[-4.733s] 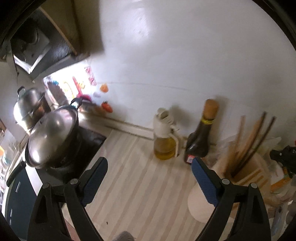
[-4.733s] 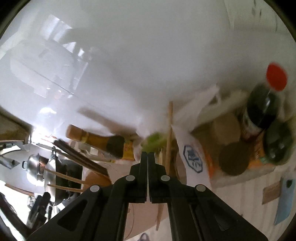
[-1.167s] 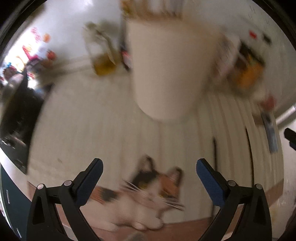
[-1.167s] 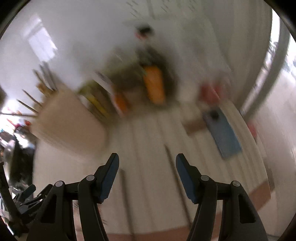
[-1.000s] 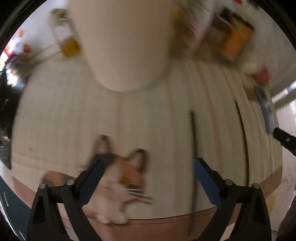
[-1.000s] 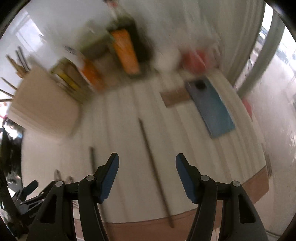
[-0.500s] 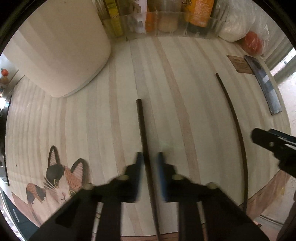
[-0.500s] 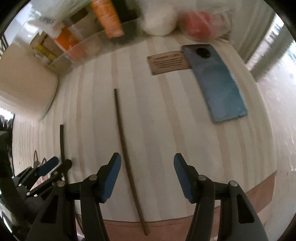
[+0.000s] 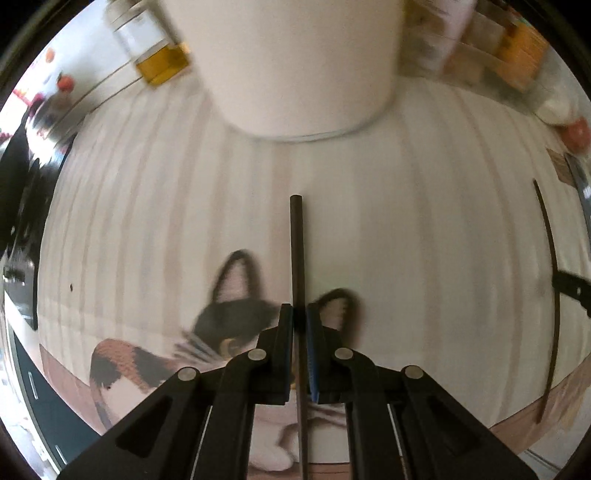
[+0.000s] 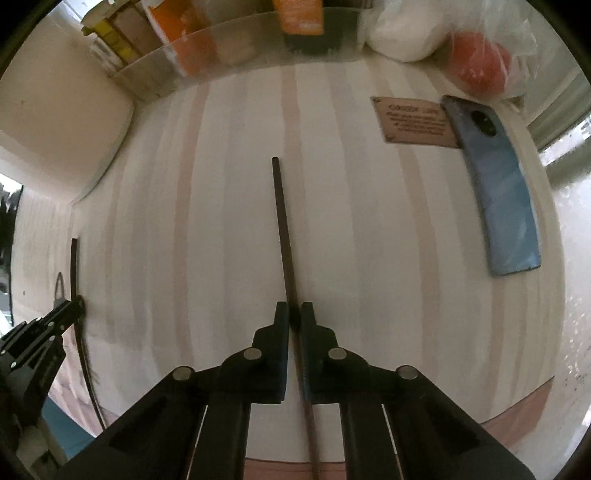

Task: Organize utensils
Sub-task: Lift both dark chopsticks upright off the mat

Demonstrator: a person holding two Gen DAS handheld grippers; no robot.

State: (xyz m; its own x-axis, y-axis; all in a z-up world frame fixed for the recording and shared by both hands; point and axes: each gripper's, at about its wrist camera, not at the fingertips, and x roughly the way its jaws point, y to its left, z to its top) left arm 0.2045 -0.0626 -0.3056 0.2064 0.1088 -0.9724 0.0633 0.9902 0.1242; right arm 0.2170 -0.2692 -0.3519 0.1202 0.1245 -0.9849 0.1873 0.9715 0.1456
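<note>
Right wrist view: small brown card (image 10: 417,120) lying beside blue phone (image 10: 496,184), print on card too blurred for reading. Orange packets (image 10: 301,14) standing in clear tray (image 10: 229,70) at far edge of striped mat (image 10: 369,258), labels unreadable. Red object in plastic bag (image 10: 480,62) sitting at far right.

Right gripper (image 10: 291,314) closing to a narrow slit, both fingertips (image 10: 281,321) pressing against dark chopstick (image 10: 284,236). Stick lying flat on mat, long axis running straight away from camera, far end pointing toward tray, near end passing back under gripper body toward mat's brown border.

Left wrist view: left gripper (image 9: 298,317) likewise pinching nearly closed on second chopstick (image 9: 296,251), blue pads (image 9: 313,354) touching its sides. Stick running lengthwise away from camera, far tip aiming at base of large cream holder (image 9: 295,66), crossing over cat picture (image 9: 221,332) printed on mat; lifting or resting on mat, cannot tell. Oil bottle (image 9: 155,55) standing left of holder, label not legible. Both sticks lying roughly parallel, well apart, each showing at edge of the other camera's view.
</note>
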